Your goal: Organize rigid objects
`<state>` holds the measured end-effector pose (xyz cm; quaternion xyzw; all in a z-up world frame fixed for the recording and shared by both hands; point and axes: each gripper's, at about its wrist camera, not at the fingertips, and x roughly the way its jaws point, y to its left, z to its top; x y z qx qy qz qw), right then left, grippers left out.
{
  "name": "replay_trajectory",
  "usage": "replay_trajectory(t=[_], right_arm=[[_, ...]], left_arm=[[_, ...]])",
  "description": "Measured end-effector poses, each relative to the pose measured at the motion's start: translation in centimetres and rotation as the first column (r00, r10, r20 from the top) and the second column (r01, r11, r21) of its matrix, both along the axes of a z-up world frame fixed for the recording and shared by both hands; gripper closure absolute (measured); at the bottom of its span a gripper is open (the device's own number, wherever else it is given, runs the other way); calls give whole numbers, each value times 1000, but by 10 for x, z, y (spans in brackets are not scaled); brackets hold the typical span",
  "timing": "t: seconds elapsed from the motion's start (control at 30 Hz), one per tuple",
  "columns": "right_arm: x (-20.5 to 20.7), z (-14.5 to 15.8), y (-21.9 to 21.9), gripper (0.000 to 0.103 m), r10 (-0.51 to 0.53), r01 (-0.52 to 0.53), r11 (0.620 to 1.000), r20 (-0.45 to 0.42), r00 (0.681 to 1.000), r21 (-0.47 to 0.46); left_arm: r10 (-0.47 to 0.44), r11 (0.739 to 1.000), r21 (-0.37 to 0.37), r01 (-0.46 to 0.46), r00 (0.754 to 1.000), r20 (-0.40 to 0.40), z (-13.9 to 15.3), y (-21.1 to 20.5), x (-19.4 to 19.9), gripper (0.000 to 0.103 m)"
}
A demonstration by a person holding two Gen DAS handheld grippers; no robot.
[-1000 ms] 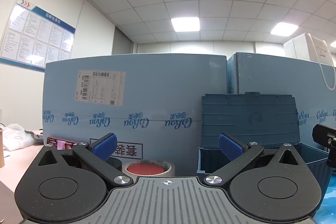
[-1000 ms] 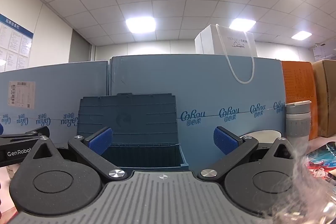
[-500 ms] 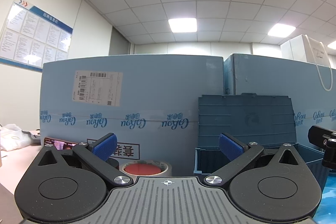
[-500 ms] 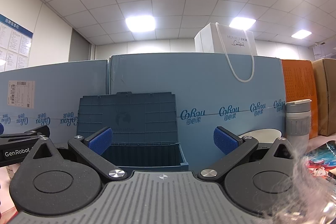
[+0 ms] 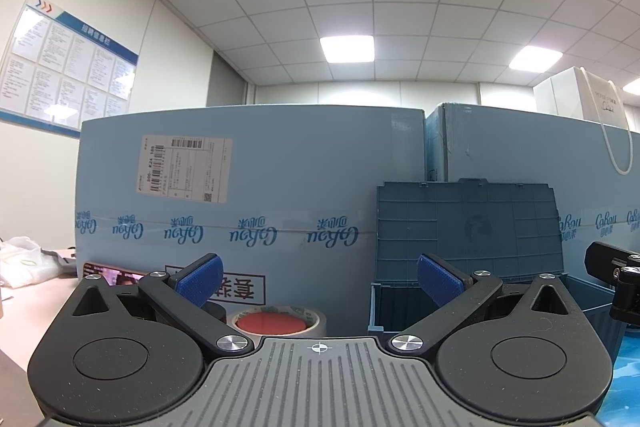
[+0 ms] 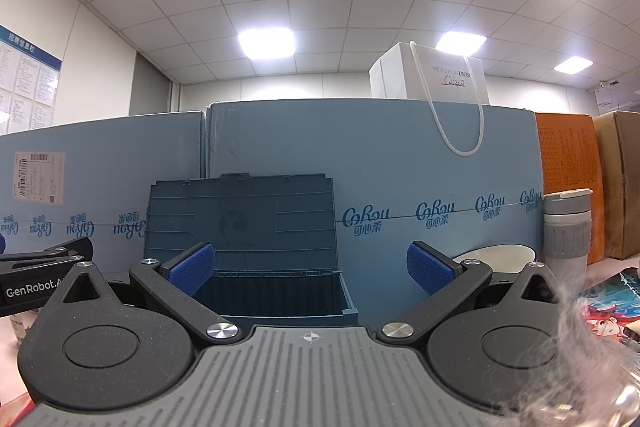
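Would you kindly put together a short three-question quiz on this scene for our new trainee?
1. True or false: the left claw is shut on the tape roll.
2. Multiple choice: the lid of the blue storage box is A) shut, B) open and upright, C) lying on the table.
3. Fill in: on top of the big blue carton behind the box stands a white ____.

Key
1. False: both claws are open and empty; the right claw faces the box.
2. B
3. Paper bag, its cord handle hanging down the carton.
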<state>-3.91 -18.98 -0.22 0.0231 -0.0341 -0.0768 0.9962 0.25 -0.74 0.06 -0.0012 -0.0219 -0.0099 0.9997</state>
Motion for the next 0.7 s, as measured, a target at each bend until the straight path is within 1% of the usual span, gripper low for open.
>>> replay_trajectory(t=[0.27,0.7], right_arm=[[0,0,0,0,1,-1,1000,-2,1000,0],[2,-1,0,0,1,-1,1000,-8,1000,3]], left_arm=[[-7,1000,0,7,1000,4,0,-1,0,0],[-22,1000,17,22,999,38,1,-4,-5,0]])
